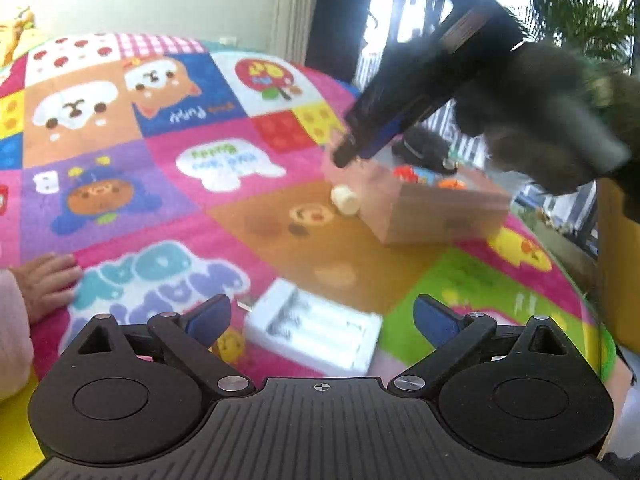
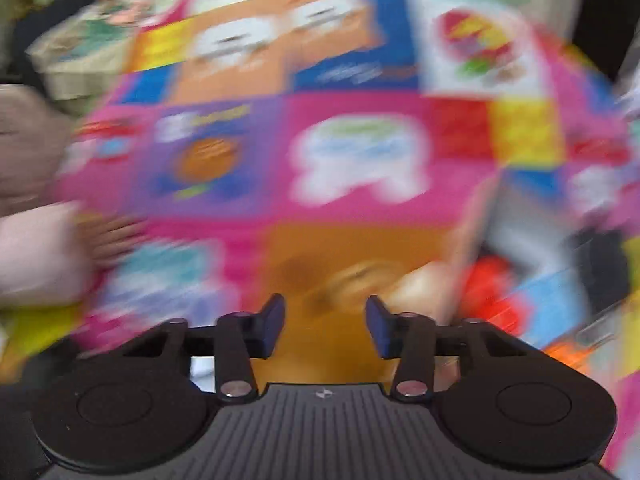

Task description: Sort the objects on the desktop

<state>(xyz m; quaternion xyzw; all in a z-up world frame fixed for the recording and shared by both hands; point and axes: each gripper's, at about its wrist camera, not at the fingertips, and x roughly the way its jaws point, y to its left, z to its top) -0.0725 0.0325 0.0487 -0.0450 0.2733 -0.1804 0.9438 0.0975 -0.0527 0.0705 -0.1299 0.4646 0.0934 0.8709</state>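
several toys are already lying in the cardboard box, while the white battery case and cream bottle are still sitting on the mat, with the left gripper spread wide and the right gripper partly open, both gripping nothing.

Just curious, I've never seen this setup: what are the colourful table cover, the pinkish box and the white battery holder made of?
The table cover looks like soft printed fabric or plush, matte. The box seems plain cardboard: flat, dull, sharp-edged walls. The battery holder looks like glossy moulded white plastic. Blur leaves all three uncertain.
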